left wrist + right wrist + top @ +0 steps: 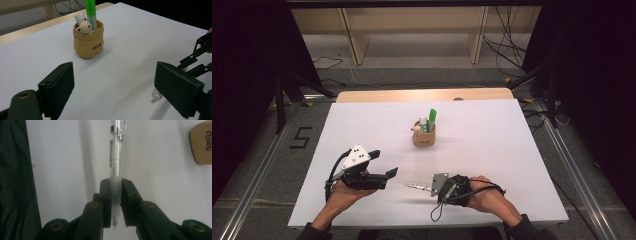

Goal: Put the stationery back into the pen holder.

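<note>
Right gripper (pixel 115 195) clamped on clear pen (pixel 115 162), left gripper (pixel 115 92) wide, open tabletop (pixel 492 150) before pen holder (pixel 424 136).

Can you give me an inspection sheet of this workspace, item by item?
Surface: white table top, bare wood strip at its far edge.
Job's things: clear pen clamped at its frosted grip; tan pouch holder upright, holding a green marker, a white tube and a bear figure.
Clutter: nothing seen.
Grippers: right gripper shut on the pen; left gripper open, nothing between its jaws.
Cables: black cable loops from the right gripper; more on the floor behind.
Surroundings: wooden frame, floor rails, dark sides.
</note>
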A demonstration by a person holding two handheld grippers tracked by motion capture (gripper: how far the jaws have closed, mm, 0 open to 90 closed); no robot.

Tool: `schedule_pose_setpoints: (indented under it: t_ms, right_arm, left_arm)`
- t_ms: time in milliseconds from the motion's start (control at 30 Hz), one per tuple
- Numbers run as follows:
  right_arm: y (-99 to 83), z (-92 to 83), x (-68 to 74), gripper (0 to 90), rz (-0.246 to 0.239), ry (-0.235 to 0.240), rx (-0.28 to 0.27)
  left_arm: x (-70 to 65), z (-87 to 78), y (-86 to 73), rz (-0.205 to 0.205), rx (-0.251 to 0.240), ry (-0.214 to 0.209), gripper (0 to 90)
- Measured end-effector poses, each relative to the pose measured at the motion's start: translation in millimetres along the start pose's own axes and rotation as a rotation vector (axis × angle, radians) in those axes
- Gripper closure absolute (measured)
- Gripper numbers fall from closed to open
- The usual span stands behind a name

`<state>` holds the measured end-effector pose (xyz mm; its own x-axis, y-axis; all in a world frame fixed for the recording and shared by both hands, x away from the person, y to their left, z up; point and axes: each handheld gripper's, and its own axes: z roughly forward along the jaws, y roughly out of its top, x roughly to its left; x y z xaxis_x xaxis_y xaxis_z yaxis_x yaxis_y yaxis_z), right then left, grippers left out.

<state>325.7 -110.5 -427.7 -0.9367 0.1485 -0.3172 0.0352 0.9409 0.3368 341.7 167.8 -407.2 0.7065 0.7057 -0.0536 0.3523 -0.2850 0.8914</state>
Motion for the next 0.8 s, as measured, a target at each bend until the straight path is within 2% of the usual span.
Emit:
schedule_pose_setpoints:
  t_ms: [133,400,533,567,800]
  right_arm:
    - [4.4,-0.8,5.3,80.4,-0.038,-0.047,-0.012]
    - [10.7,-0.3,19.4,80.5,-0.159,-0.215,-0.028]
    - [11.9,0.8,24.3,80.5,-0.189,-0.282,-0.041]
    - [11.7,1.1,23.8,80.5,-0.223,-0.306,-0.048]
    - [14.3,4.4,35.3,80.5,-0.303,-0.458,-0.067]
  left_arm:
    - [-0.1,3.7,5.6,-0.001,0.031,-0.025,15.8]
    - [-4.4,14.8,17.0,0.042,0.118,-0.077,15.9]
    - [-7.8,20.4,23.2,0.057,0.165,-0.112,16.0]
    - [-8.6,21.7,24.7,0.067,0.177,-0.115,16.0]
    - [-16.4,31.8,35.4,0.102,0.245,-0.155,16.3]
